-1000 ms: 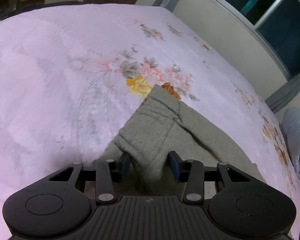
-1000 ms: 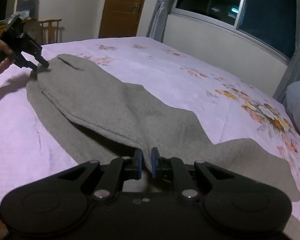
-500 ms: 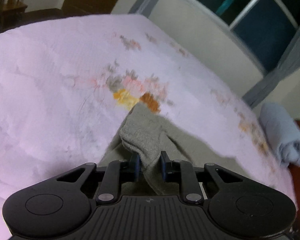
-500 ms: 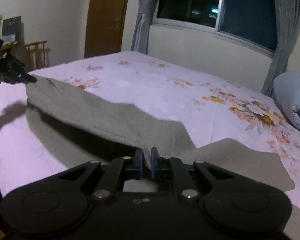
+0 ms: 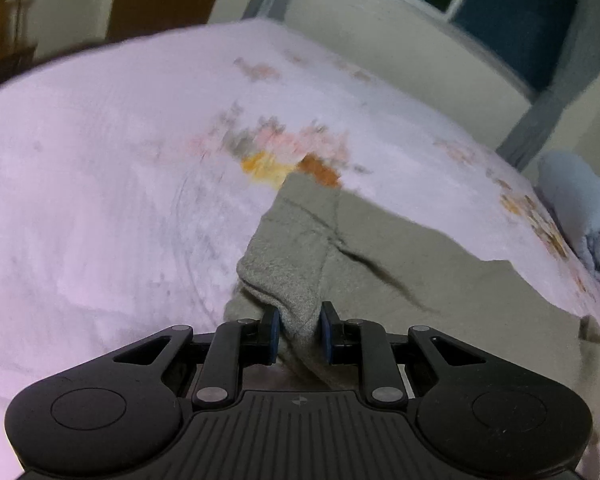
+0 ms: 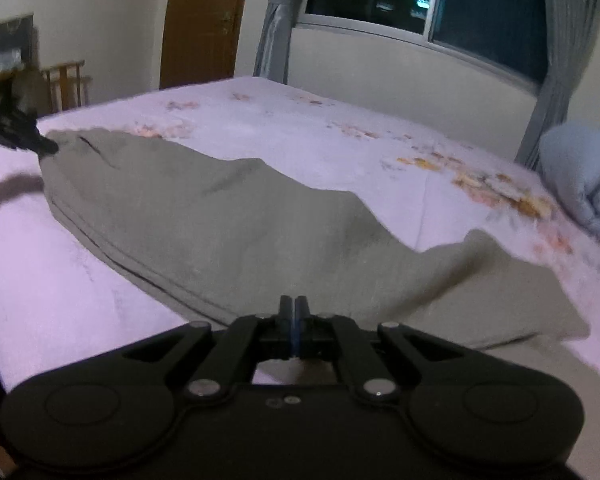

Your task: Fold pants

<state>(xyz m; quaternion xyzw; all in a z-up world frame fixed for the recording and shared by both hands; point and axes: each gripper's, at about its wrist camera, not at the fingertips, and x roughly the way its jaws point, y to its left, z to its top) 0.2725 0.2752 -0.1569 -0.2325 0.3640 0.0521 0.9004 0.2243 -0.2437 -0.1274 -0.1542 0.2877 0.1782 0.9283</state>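
Grey-green pants [image 6: 228, 216] lie stretched across a pink floral bed [image 6: 340, 128]. My left gripper [image 5: 299, 334] is shut on the waistband corner of the pants [image 5: 296, 248], a fold of cloth pinched between its blue pads. It also shows far left in the right wrist view [image 6: 24, 136], holding that corner. My right gripper [image 6: 294, 320] has its jaws pressed together at the near edge of the pants; the cloth between them is hidden by the fingers. The pants hang slightly raised between both grippers.
A rolled pale-blue blanket [image 6: 580, 180] lies at the right end of the bed, also in the left wrist view [image 5: 580, 204]. A window with grey curtains [image 6: 552, 64], a wooden door [image 6: 202, 20] and a chair [image 6: 66, 84] stand beyond the bed.
My left gripper closed on the waistband corner and lifted it. The right gripper, shut throughout, has moved; the pants now stretch flatter between the two grippers.
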